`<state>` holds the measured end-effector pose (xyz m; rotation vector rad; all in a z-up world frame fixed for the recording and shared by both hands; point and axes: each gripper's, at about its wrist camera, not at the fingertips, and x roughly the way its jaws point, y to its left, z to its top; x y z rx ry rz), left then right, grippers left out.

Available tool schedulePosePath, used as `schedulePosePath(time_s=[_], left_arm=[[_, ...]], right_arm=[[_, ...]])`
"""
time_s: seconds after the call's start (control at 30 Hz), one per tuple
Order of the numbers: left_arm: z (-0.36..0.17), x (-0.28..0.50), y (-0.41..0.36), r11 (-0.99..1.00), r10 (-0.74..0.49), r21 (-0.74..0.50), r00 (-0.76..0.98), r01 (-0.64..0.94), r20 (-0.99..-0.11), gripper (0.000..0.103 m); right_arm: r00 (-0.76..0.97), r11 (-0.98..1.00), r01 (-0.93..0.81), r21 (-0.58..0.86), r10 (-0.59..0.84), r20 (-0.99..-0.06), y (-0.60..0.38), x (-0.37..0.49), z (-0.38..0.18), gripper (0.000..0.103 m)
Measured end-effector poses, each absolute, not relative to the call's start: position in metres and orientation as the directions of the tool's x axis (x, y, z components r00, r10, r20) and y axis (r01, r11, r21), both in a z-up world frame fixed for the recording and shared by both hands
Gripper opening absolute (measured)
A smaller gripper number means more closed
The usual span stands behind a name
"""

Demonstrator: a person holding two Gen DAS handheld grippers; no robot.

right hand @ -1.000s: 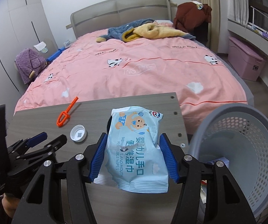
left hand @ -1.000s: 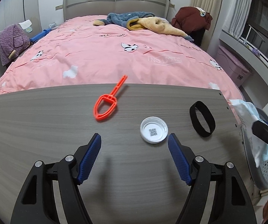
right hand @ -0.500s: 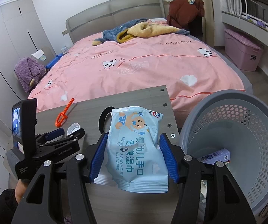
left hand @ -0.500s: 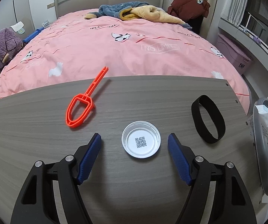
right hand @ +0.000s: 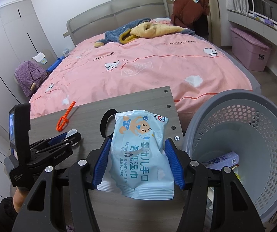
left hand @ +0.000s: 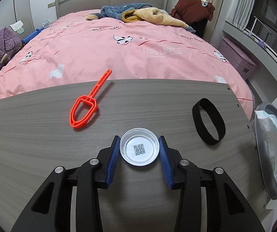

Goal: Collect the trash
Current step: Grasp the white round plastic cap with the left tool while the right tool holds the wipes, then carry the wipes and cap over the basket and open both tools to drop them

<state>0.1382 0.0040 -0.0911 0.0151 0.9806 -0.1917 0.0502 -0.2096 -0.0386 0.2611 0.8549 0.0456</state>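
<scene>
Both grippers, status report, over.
Left gripper closing round white lid. Right gripper holds wipes packet, beside grey basket. Nothing blocking.

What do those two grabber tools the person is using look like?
Both are alike: the left gripper and right gripper have black plastic arms with silver rivets and ribbed blue pads lining the jaws. The left one carries small white lettering and an upright screen.

On the table (left hand: 32,131) the scoop (left hand: 84,112) lies left of the lid (left hand: 139,148), the band (left hand: 208,124) right. The basket (right hand: 254,116) stands beside the table's right edge; the bed (left hand: 119,54) is behind.
</scene>
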Motion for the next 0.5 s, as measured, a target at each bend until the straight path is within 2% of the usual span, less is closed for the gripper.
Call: schedulePosePath(time_s=[0.5], left_arm=[[-0.030,0.088,-0.030,0.960,-0.234,-0.075,0.626,0.270,-0.744,0.039]], right_arm=[[0.693,0.966,0.084,0.245,0.120,-0.711,-0.227,0.019,-0.025,0.056]])
